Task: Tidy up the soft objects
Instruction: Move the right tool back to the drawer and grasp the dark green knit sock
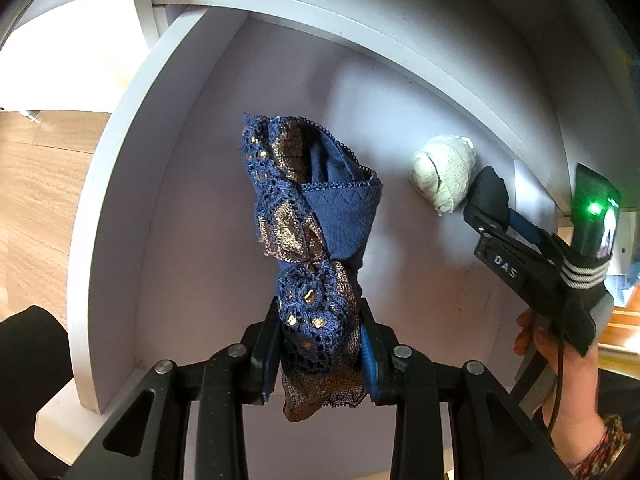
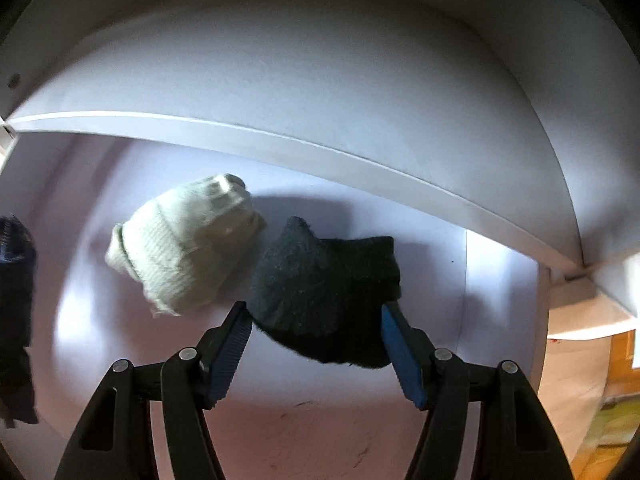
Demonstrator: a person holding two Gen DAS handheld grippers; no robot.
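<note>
My left gripper [image 1: 320, 344] is shut on a navy and gold lace garment [image 1: 308, 216] and holds it up inside a white shelf compartment [image 1: 400, 104]. A rolled cream sock [image 1: 444, 176] lies on the compartment floor to the right; it also shows in the right wrist view [image 2: 184, 244]. My right gripper [image 2: 316, 320] holds a dark grey sock bundle [image 2: 324, 288] between its fingers, just right of the cream sock. The right gripper also shows at the right of the left wrist view [image 1: 488, 192], beside the cream sock. The lace garment hangs at the left edge of the right wrist view [image 2: 16, 304].
The white shelf has a side panel [image 1: 116, 216] on the left and a shelf board [image 2: 320, 160] across the back. Wooden floor [image 1: 36, 184] lies beyond the left panel. A hand [image 1: 560, 360] holds the right gripper.
</note>
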